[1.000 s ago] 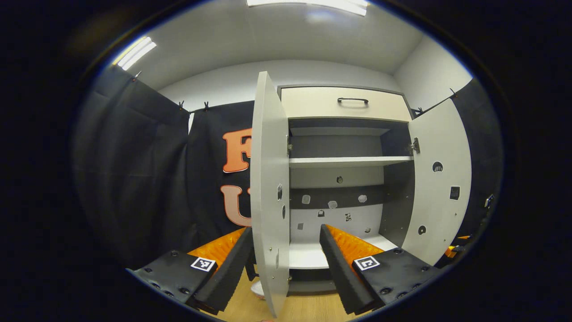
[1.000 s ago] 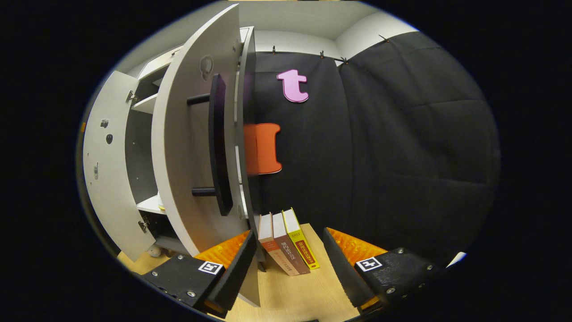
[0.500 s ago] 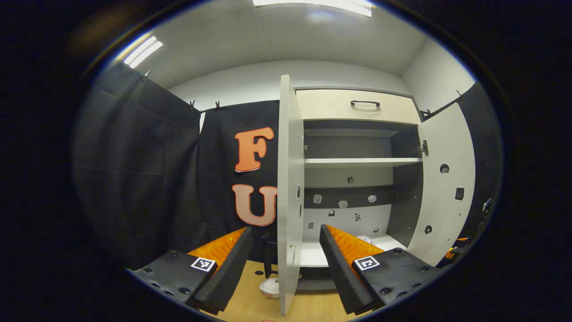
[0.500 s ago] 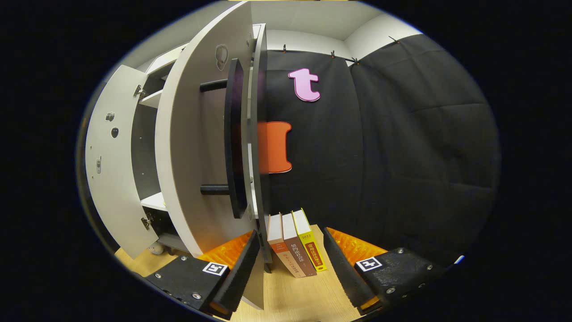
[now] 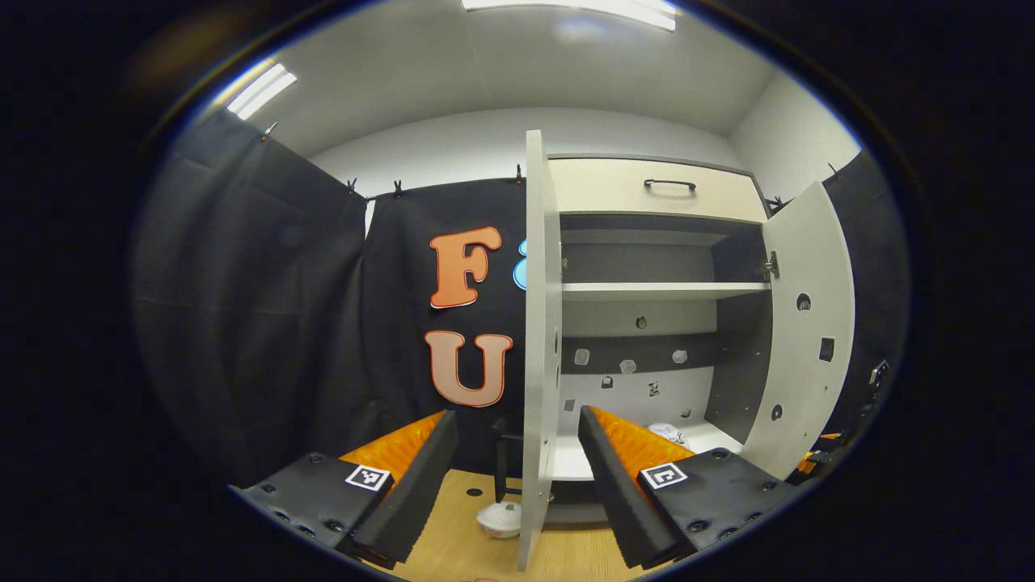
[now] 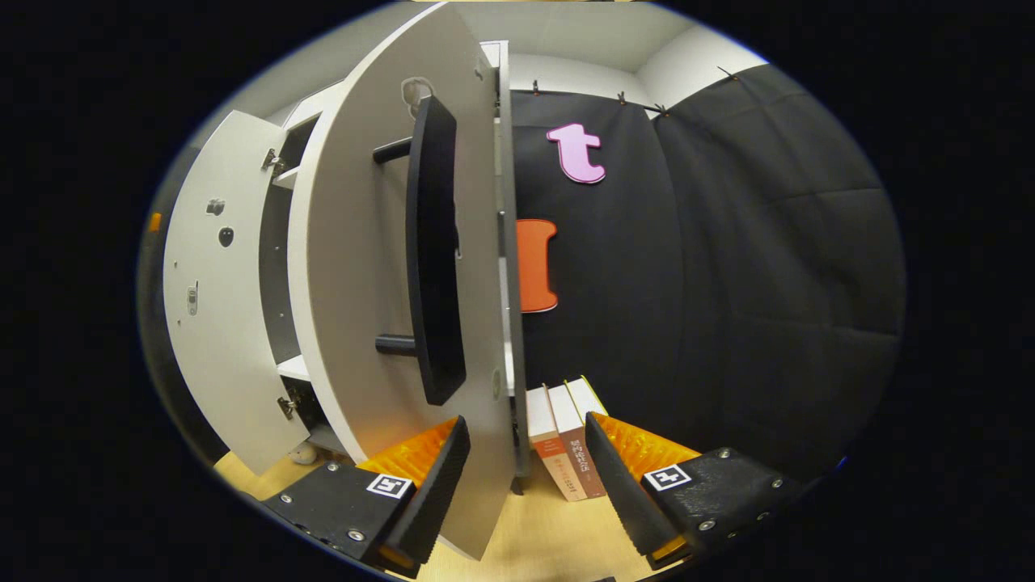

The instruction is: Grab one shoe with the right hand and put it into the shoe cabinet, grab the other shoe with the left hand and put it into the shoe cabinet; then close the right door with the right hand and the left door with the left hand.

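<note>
Left tongs: wide open and holding nothing; the thin edge of the tall grey left door stands between your two fingers.
Right tongs: wide open too, holding nothing; the bottom edge of the grey right door with its long black bar handle sits between the fingers.
Shoes: a small white shape lies on the bottom shelf of the grey shoe cabinet; I think it is a shoe, but it is too small to be sure.
Job left: both doors are open, so you need to swing them shut.
Watch out: push the right door too hard and it could bang; the three leaning books stand just beside it on the wooden floor, so your tongs might bump them.
</note>
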Tool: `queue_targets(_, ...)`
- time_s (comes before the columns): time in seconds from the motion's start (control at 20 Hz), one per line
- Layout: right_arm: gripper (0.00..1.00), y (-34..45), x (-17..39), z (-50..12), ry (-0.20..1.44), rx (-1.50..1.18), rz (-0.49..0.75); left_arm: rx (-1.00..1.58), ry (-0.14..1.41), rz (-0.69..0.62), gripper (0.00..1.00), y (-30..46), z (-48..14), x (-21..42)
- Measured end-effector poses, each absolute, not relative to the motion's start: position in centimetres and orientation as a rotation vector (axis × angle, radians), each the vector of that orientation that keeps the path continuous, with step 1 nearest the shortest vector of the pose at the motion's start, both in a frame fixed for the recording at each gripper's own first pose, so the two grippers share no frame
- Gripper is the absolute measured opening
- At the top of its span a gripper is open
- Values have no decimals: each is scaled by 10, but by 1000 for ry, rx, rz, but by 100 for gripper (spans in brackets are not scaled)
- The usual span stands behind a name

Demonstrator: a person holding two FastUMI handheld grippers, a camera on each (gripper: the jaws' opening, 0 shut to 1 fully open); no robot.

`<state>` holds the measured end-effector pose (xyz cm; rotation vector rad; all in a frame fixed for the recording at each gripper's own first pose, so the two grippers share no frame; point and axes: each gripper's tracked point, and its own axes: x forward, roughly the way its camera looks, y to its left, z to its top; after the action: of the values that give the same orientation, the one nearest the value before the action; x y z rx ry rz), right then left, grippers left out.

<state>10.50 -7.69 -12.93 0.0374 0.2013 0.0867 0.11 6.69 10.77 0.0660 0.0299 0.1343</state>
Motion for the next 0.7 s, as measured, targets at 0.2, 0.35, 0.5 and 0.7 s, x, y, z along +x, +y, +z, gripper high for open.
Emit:
queue_targets(0.2, 89, -47, 110, -130, 202, 42, 118, 62, 24, 153, 97, 81, 110, -5)
queue_targets(0.35, 89, -34, 114, -129, 195, 35, 122, 62, 21, 166, 96, 89, 108, -5)
queue_targets(0.5, 89, -23, 117, -131, 197, 34, 124, 60, 27, 178, 96, 102, 107, -7)
queue_targets(0.7, 89, -10, 125, -132, 197, 24, 133, 54, 33, 186, 96, 113, 102, -7)
